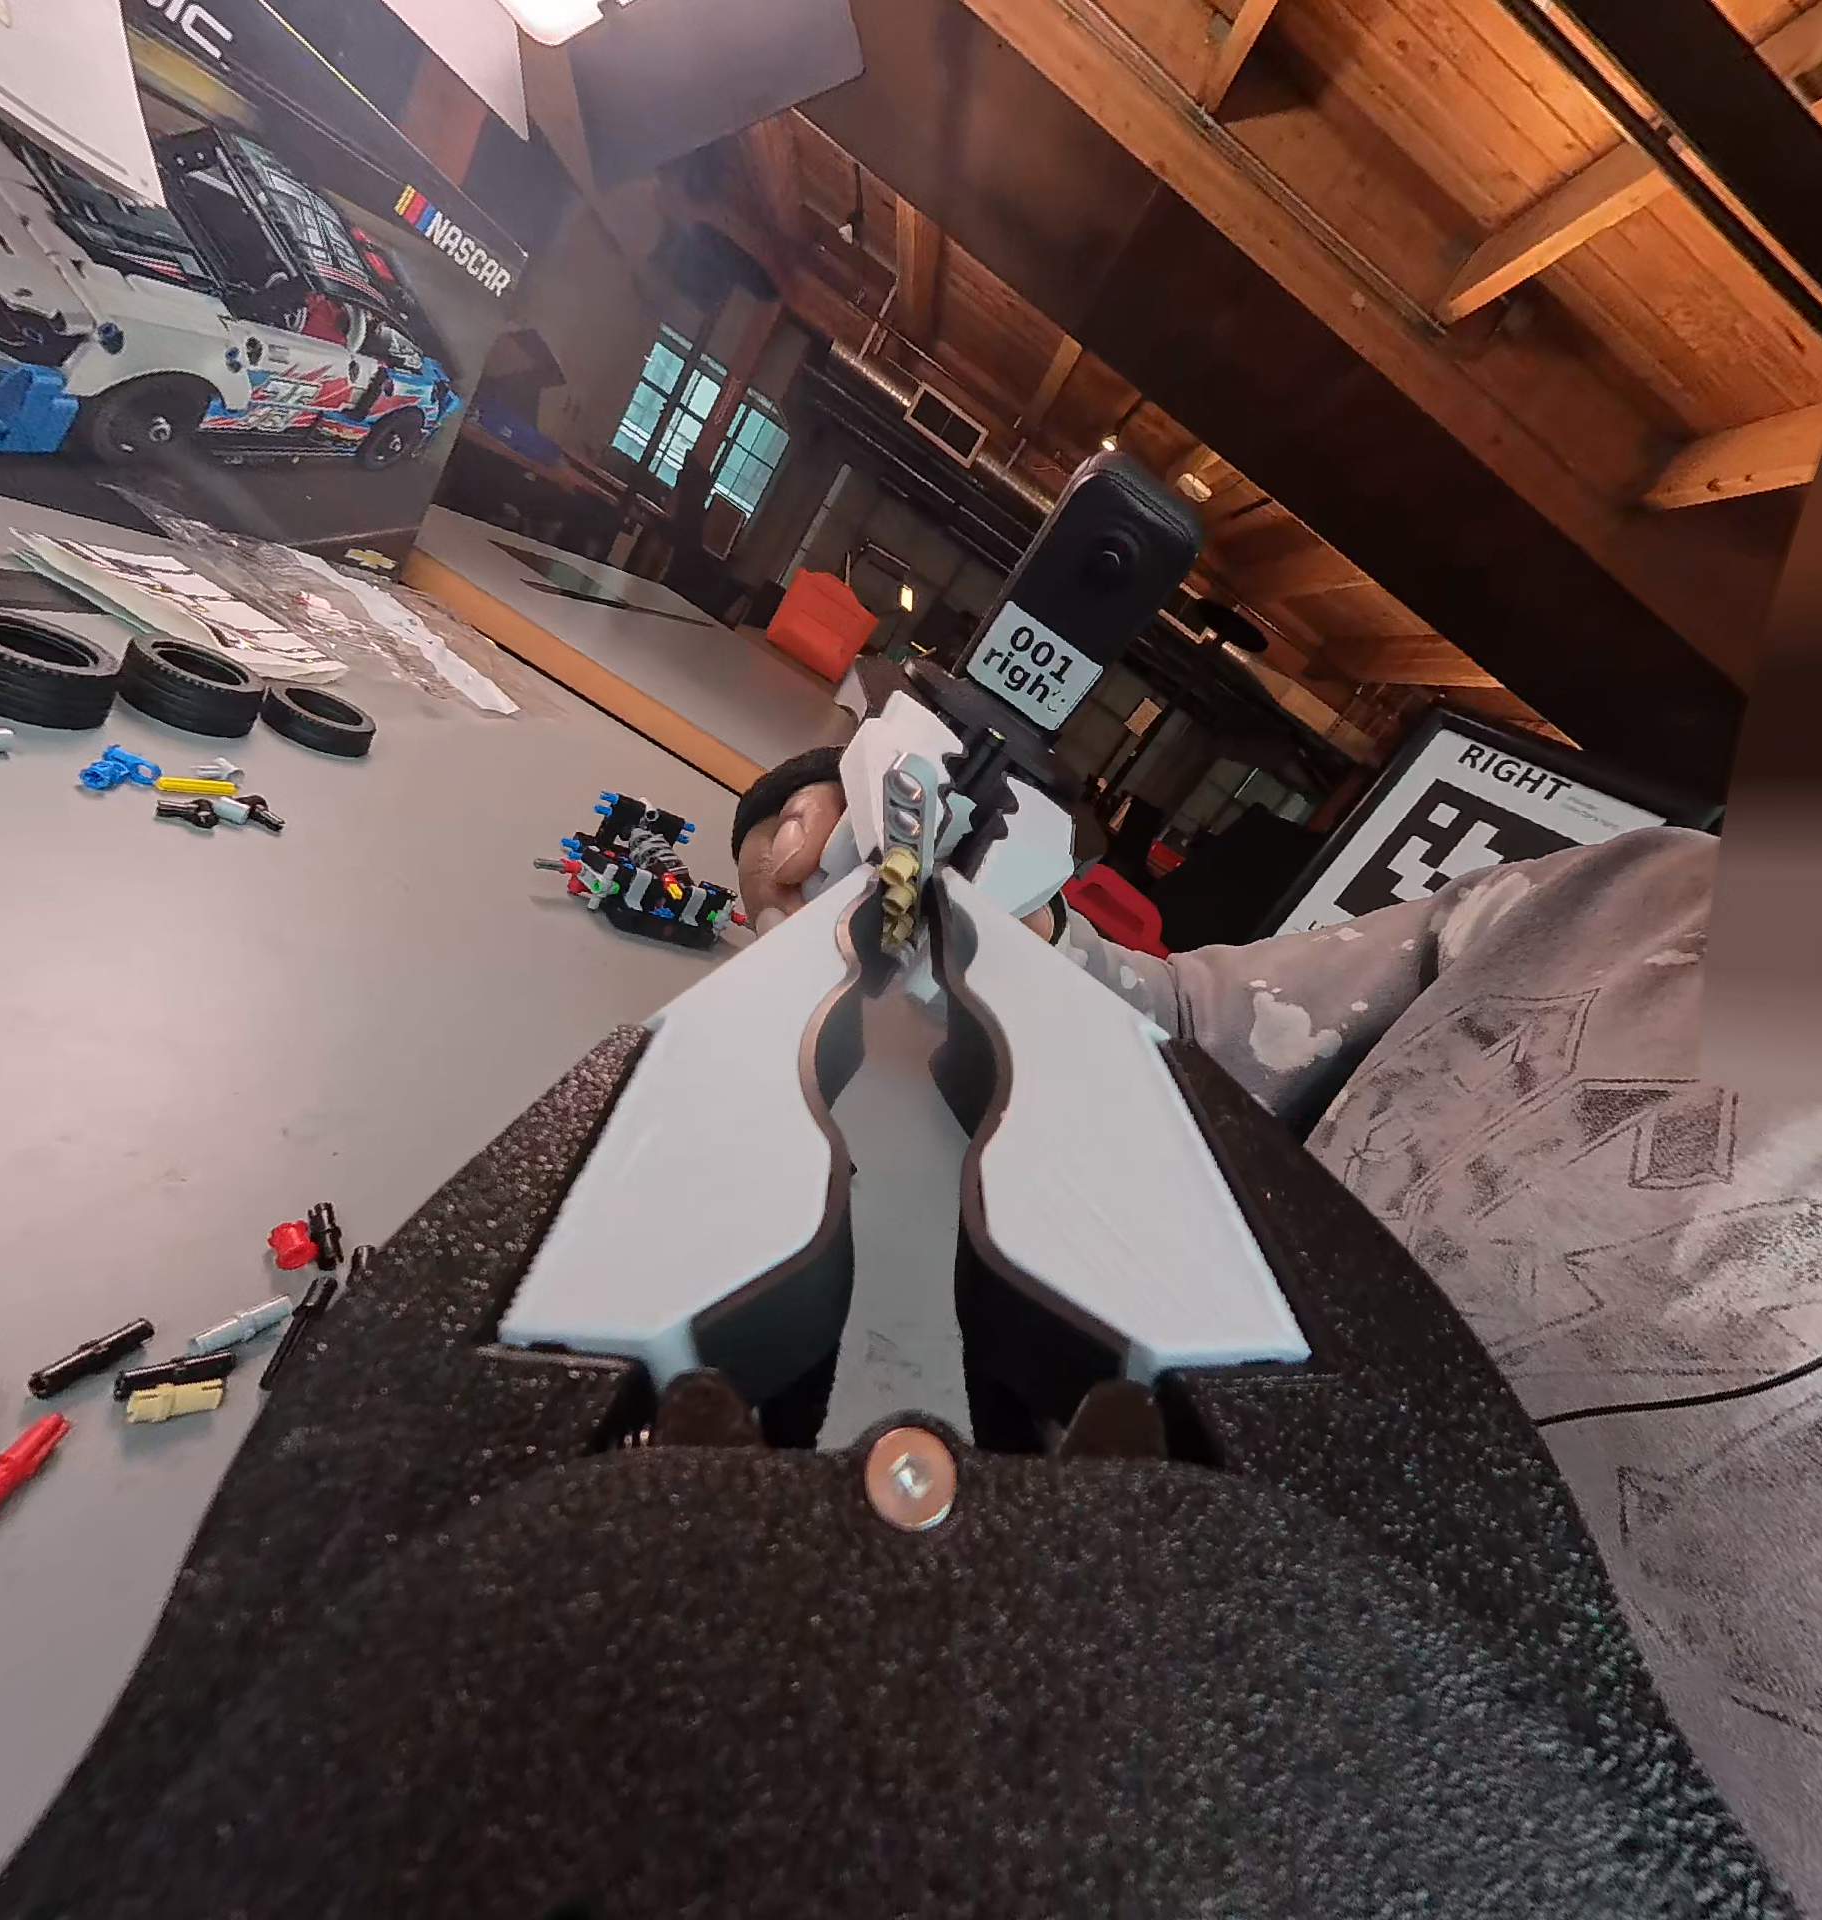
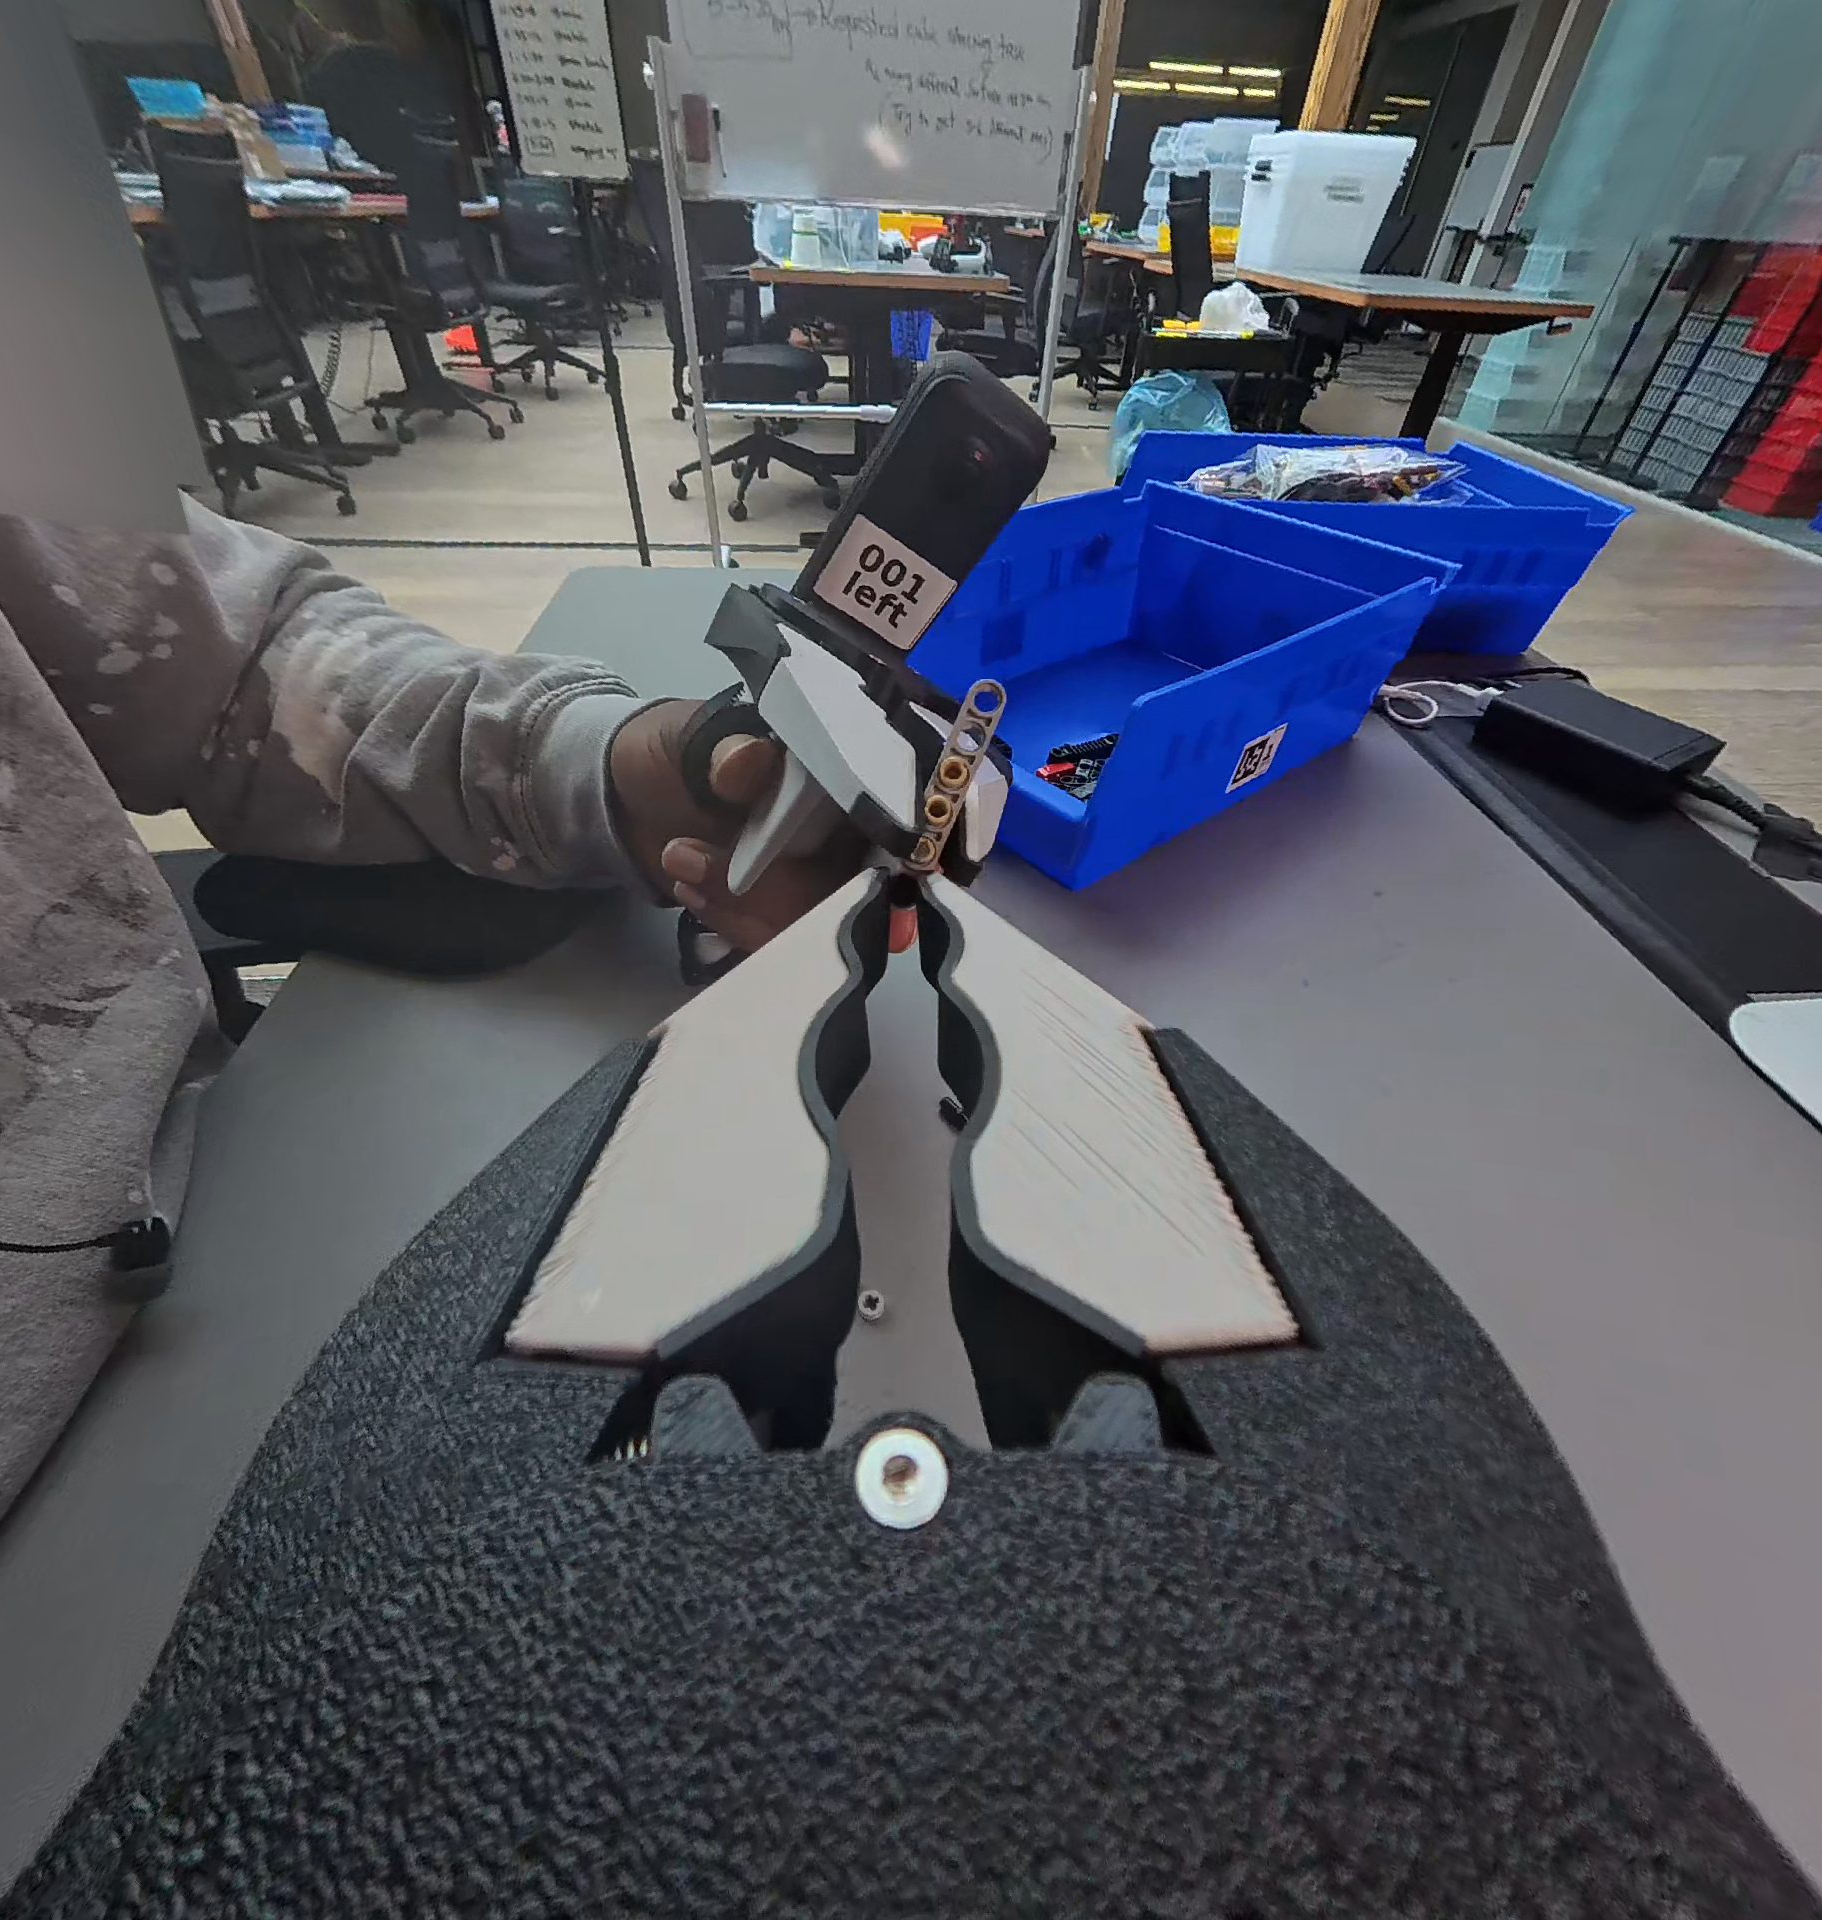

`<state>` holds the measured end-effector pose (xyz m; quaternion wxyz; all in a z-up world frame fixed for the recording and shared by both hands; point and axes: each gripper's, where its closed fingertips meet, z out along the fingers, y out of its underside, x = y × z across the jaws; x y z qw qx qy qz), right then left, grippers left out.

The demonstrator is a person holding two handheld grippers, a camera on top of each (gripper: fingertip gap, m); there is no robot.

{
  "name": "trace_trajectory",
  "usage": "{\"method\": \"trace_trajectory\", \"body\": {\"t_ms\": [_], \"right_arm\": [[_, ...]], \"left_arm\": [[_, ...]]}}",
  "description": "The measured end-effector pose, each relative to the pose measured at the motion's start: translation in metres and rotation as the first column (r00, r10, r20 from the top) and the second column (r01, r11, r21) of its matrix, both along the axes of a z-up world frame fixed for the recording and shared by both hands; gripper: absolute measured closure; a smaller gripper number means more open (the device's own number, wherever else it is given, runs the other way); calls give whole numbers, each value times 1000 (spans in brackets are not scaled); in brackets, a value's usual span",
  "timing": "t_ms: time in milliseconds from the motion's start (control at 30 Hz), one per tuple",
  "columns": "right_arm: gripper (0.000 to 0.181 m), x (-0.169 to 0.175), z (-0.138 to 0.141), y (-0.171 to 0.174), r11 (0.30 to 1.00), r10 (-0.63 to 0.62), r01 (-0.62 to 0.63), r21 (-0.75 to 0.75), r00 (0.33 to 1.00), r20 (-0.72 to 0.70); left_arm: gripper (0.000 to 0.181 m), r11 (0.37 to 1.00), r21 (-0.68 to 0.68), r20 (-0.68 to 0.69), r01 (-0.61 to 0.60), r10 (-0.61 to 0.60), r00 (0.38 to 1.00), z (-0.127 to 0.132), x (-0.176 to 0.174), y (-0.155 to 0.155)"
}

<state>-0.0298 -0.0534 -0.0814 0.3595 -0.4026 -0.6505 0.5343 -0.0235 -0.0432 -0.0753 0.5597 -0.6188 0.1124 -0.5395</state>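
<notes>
**A:** Where's the grey beam?

**B:** The grey beam point(image 1: 905, 821), tan pins in its holes, is pinched at its lower end by the left gripper point(image 1: 902, 909), above the grey table point(image 1: 263, 1039). The right gripper point(image 2: 902, 896) meets it tip to tip, its fingers closed on a small red piece point(image 2: 899, 925).

**A:** Any writing?

**B:** A white printed label point(image 2: 881, 597) on the left gripper's camera. From the left wrist, a logo-printed race-car box point(image 1: 211, 343) at ten o'clock. From the right, a handwritten whiteboard point(image 2: 865, 104) at twelve.

**A:** And around?

**B:** Left view: black tyres point(image 1: 190, 686) at nine, loose pins point(image 1: 159, 1371) at eight, timber ceiling. Right view: blue bins point(image 2: 1250, 665) at two, desks and chairs behind.
</notes>
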Motion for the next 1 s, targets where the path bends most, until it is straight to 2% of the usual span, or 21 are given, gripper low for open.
{"method": "trace_trajectory", "body": {"t_ms": [133, 300, 433, 633, 1000], "right_arm": [[177, 2, 1, -1, 1000, 15, -15, -10, 1000, -2], [178, 10, 5, -4, 983, 102, -102, -156, 995, -6], [177, 13, 3, -10, 968, 151, -148, -202, 989, -1], [178, 12, 2, -10, 961, 167, -167, -222, 986, -18], [179, 7, 12, -9, 928, 177, -198, -315, 980, -93]], "left_arm": [[173, 1000, 4, 2, 19, -19, 1000, 1, 1, -2], [161, 993, 63, -50, 100, -97, 994, 5, 10, -15], [175, 993, 100, -173, 69, -51, 984, -1, 12, -15], [174, 989, 139, -384, 51, 6, 923, -7, 11, -17], [173, 990, 137, -495, 18, 53, 868, -6, 6, -18]]}}
